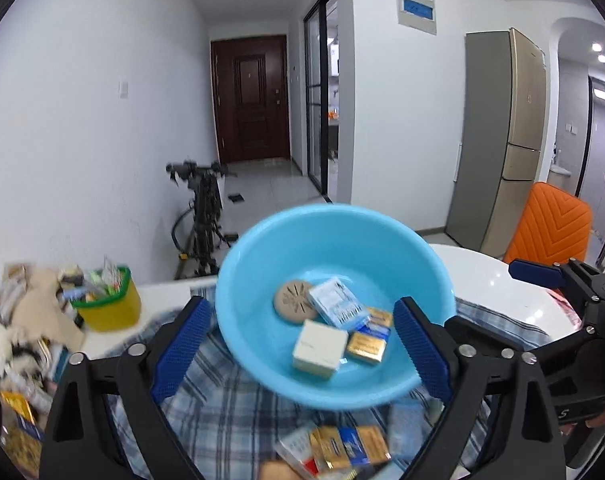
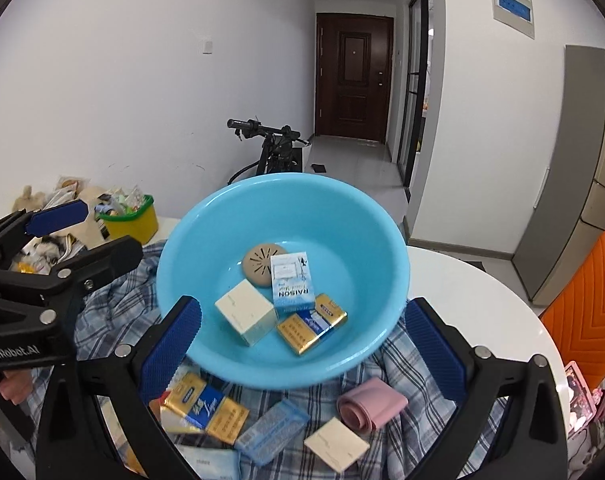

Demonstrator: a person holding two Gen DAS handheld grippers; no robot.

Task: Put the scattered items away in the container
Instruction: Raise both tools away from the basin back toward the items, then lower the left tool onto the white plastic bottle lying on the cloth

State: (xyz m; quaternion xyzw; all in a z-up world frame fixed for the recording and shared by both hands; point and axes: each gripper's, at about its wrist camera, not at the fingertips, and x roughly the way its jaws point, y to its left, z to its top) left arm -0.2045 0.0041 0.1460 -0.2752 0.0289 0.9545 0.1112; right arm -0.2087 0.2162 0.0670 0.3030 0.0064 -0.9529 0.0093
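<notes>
Blue basin [image 2: 206, 240] holds four items: disc, cube and two packs; both grippers [image 1: 302, 340] [image 2: 302, 344] gape wide, holding nothing.

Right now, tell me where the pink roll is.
In the right wrist view the pink roll lies on the checked cloth just in front of the blue basin, right of the clear blue case and behind a cream card.

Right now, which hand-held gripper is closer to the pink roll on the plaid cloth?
Right. The right hand-held gripper hangs open with the pink roll just below, between its fingers. The left hand-held gripper sits far off, across the blue basin.
</notes>
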